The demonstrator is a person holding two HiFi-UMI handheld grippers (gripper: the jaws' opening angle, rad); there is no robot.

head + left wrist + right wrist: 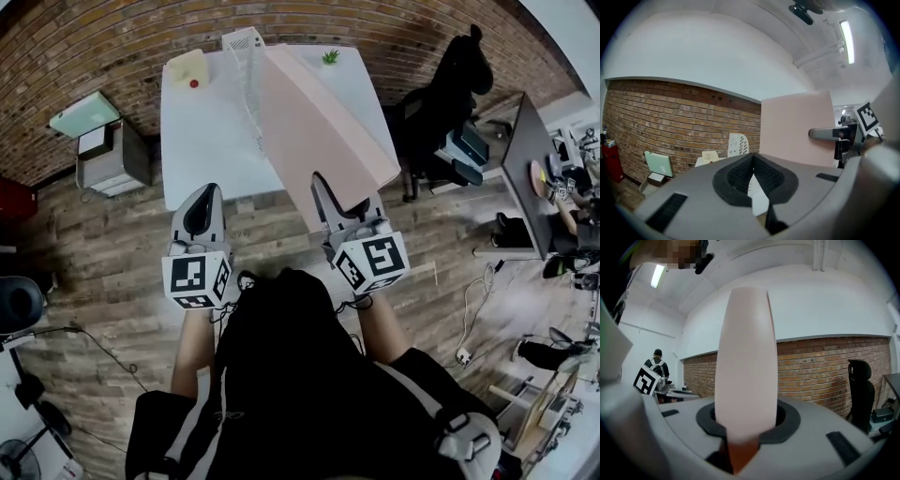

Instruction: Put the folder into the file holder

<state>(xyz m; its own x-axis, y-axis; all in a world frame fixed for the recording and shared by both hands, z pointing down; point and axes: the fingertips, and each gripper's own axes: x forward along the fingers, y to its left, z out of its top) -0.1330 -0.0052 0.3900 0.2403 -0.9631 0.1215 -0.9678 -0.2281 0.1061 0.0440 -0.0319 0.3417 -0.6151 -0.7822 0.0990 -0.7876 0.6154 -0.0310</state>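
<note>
The right gripper (746,427) is clamped on the near edge of the pink folder (323,122), its jaws held part-way apart by the folder that fills the gap; gripping the folder at this end leaves the far end free to lead into a slot. The folder is in the air above the white table (202,141), tilted up and away from the person, with its far end close to the white file holder (246,61), which stands upright near the table's back edge; whether that end already touches the holder's rim I cannot tell from above, since the folder covers that side. The left gripper (752,161) has its jaws pressed together with nothing between them; it hovers by the table's near edge, apparently kept aside so the carrying side has room. A pale box (187,67) sits at the back left corner, apart from the holder; as I judge it, the folder is lifted and aimed but not yet seated.
</note>
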